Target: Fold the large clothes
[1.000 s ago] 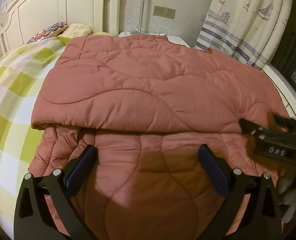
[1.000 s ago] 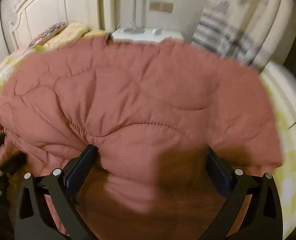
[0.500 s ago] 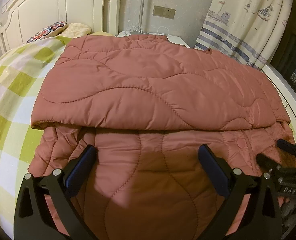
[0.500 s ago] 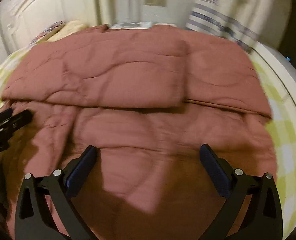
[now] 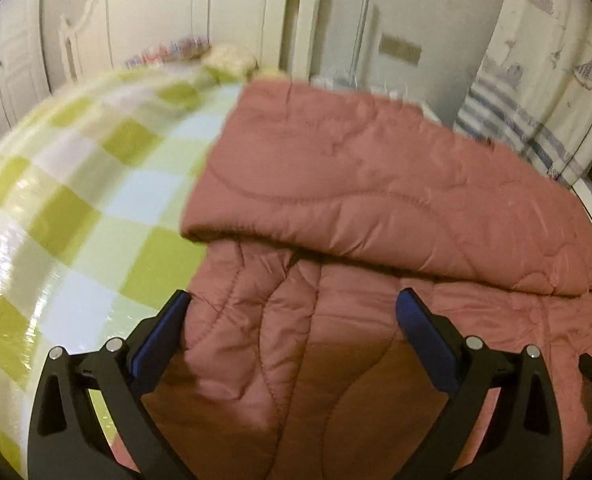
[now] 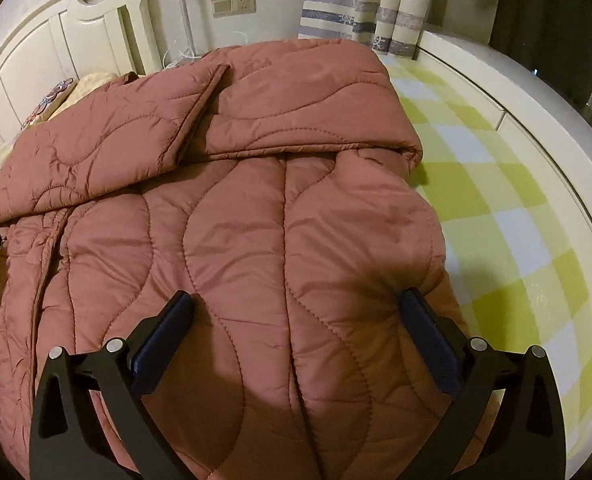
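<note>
We hold both tools with the fingers wide apart and empty above the pink quilted coat [image 6: 231,208], which lies on the bed, its far part already folded over toward us. The left tool [image 5: 291,332] hangs over the coat's left edge, the right tool [image 6: 296,332] over its near right part. We think the padded fabric may spring back and open the fold, and a grip on only the top layer could drag the layers apart. The glossy checked sheet [image 6: 492,184] looks slippery, so the whole coat might slide. Behind stand a white headboard [image 6: 55,40], a striped curtain [image 6: 352,12] and a wall socket [image 6: 233,5].
</note>
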`<state>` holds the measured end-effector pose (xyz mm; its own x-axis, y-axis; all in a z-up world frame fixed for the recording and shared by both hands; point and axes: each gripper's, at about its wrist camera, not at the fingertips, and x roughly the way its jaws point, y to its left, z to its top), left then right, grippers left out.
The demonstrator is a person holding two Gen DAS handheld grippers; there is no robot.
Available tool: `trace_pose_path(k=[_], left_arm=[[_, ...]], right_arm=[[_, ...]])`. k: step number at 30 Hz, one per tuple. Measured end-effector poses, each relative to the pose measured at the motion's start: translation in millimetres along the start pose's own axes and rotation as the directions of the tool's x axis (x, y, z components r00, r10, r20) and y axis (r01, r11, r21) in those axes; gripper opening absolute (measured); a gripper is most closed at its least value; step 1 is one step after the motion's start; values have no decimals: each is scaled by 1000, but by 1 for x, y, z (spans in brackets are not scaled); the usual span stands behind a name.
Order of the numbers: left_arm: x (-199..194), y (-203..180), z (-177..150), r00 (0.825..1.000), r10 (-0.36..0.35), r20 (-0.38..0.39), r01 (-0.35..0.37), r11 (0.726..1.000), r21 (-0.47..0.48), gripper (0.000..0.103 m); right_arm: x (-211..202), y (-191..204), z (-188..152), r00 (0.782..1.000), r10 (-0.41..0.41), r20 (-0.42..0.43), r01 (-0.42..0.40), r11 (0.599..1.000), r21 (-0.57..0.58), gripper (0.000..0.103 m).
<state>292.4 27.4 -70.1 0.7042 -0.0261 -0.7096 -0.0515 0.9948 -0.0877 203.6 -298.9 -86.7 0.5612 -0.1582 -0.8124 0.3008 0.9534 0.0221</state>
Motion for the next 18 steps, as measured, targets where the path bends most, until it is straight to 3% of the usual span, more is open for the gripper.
trace_pose_path(k=[3,5,7,9,10,12,18], left_arm=[[-25,-7,-8,995,-25,96,22,999,39,101],[-39,-23,-17,993,-99,67,93,991,94,101],[-48,-39,-28,986,-166,25,161,977,141,101],[-47,-65,-48,994,-108,-13,108,964,242,101],[-42,-74,-52,996,-86,-33,92,958,272,101],[-28,-91,-59,995,-21,-98,54,938,342,101],[-31,-69,-59,995,-30,-94,55,960,275,101]], right_arm=[[-14,-2,-6,999,-7,53,5,999,37,98],[-36,10,-16,994,-14,109,11,1000,27,98],[-55,28,-24,988,50,149,-44,998,-41,98],[-59,48,-28,986,104,130,-87,988,-126,98],[-53,64,-33,991,111,81,-93,977,-194,98],[-37,82,-42,998,67,12,-62,963,-263,98],[-33,66,-43,997,77,-7,-77,973,-216,98]])
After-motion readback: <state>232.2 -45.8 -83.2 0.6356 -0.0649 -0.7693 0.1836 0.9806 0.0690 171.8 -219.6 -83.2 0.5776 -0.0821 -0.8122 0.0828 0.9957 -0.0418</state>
